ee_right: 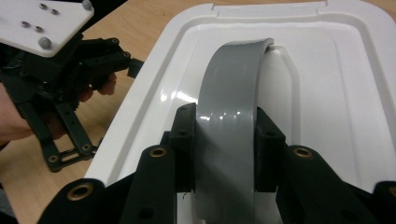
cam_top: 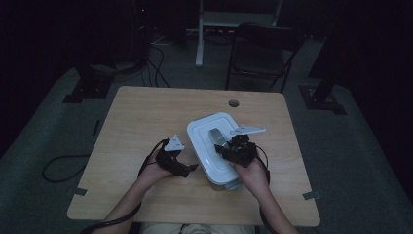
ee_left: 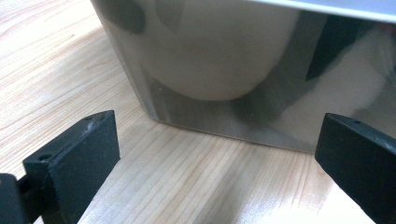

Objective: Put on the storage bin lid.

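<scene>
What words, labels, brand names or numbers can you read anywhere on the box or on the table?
None can be read. The white plastic lid, its grey curved handle, the shiny metal box wall and the light wooden table show no print, label or number.

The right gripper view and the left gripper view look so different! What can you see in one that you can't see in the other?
The right gripper view looks down on the box's white lid, with the right gripper shut on the grey handle; its fingers press the handle's sides. The left gripper sits beside the box.

The left gripper view sees the box's shiny clear side wall up close, with the left gripper's own black fingers spread wide and holding nothing.

Both show the same box and the wooden table.
</scene>
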Tool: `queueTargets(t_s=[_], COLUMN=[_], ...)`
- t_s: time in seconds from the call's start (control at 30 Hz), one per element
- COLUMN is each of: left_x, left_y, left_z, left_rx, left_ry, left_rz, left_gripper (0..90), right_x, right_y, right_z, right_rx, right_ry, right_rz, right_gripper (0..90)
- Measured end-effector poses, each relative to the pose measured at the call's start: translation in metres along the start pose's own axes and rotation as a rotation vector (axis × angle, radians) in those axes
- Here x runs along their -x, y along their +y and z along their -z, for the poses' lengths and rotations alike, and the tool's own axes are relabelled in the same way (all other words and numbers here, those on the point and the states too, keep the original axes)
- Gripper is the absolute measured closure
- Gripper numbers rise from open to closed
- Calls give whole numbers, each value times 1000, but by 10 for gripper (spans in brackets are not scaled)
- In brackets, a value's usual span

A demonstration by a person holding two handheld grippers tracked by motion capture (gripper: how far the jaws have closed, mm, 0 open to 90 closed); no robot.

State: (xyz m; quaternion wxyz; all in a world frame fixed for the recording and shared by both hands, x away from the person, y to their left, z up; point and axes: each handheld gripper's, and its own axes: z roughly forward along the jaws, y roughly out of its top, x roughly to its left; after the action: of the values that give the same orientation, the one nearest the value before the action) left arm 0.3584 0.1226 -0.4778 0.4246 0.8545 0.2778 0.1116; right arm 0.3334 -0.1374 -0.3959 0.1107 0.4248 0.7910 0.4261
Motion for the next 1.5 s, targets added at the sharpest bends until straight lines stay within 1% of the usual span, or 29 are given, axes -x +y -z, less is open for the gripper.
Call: queueTargets(t_s=[0.03, 0.13, 0.17, 0.23, 0.3, 0.4, 0.47, 0.5, 0.53, 0.57, 0.6, 0.63, 0.7, 0.73, 0.77, 0.8, 0.83, 0.9, 0.93, 1.0, 1.03, 1.1, 1.13, 1.17, 1.2, 1.23, 1.27, 1.47, 1.5], left_x=[0, -1, -2, -3, -3, -3, -4, -4, -4, -4, -5, -5, -6, -6, -6, -6, -6, -6, -6, -6, -6, -6, -6, -6, -7, -7, -7, -8, -8], left_y=[0, 1, 1, 1, 1, 2, 2, 2, 2, 2, 2, 2, 2, 2, 2, 2, 2, 2, 2, 2, 2, 2, 2, 2, 2, 2, 2, 1, 1], left_z=[0, 1, 1, 1, 2, 2, 2, 2, 2, 2, 2, 2, 2, 2, 2, 2, 2, 1, 0, -1, -1, -2, -2, -2, -2, -2, -2, -4, -4], left_rx=[1, 1, 0, 3, 6, 2, 3, 4, 7, 7, 11, 11, 10, 11, 11, 13, 16, 17, 18, 15, 13, 14, 14, 14, 19, 21, 21, 18, 18], left_ry=[1, 3, 6, 7, 11, 11, 9, 9, 11, 11, 11, 15, 15, 19, 19, 18, 19, 19, 18, 18, 20, 18, 20, 20, 20, 21, 22, 21, 21], left_rz=[1, 0, 1, 5, 6, 7, 8, 8, 9, 9, 15, 15, 18, 19, 19, 23, 26, 28, 30, 32, 32, 34, 34, 34, 39, 40, 40, 41, 42], left_gripper=[6, 6, 6, 6, 6, 6, 6, 6, 6, 6, 6, 6, 6, 6, 6, 6, 6, 6, 6, 6, 6, 6, 6, 6, 6, 6, 6, 6, 6], right_x=[2, 3, 3, 3, 3, 3, 5, 6, 8, 8, 11, 19, 27, 31, 31, 35, 42, 51, 56, 67, 71, 80, 85, 85, 91, 102, 106, 130, 133], right_y=[1, 4, 5, 6, 7, 10, 11, 12, 13, 13, 14, 14, 15, 15, 15, 14, 13, 12, 10, 8, 6, 3, 1, 1, 0, -4, -5, -19, -22], right_z=[2, 5, 6, 6, 7, 13, 18, 22, 25, 25, 28, 34, 40, 42, 42, 44, 47, 49, 49, 49, 49, 48, 47, 47, 45, 41, 39, 24, 21], right_rx=[-5, -10, -15, -16, -10, 8, 23, 32, 44, 44, 56, 85, 107, 123, 123, 141, 147, 170, 193, 205, 214, 223, 221, 221, 218, 220, 221, 204, 201], right_ry=[15, 43, 50, 46, 61, 55, 51, 42, 32, 32, 29, 11, -15, -21, -21, -31, -64, -80, -81, -76, -87, -129, -141, -141, -149, -180, -191, -266, -270], right_rz=[-8, -5, -3, 3, -9, 1, 2, 4, 6, 6, 3, -9, -22, -24, -24, -11, 11, 29, 42, 29, 26, 13, 1, 1, -12, -29, -39, -59, -61], right_gripper=[644, 558, 541, 521, 502, 479, 435, 420, 384, 384, 355, 294, 263, 221, 221, 144, 128, 121, 121, 121, 121, 121, 121, 121, 121, 121, 121, 121, 121])
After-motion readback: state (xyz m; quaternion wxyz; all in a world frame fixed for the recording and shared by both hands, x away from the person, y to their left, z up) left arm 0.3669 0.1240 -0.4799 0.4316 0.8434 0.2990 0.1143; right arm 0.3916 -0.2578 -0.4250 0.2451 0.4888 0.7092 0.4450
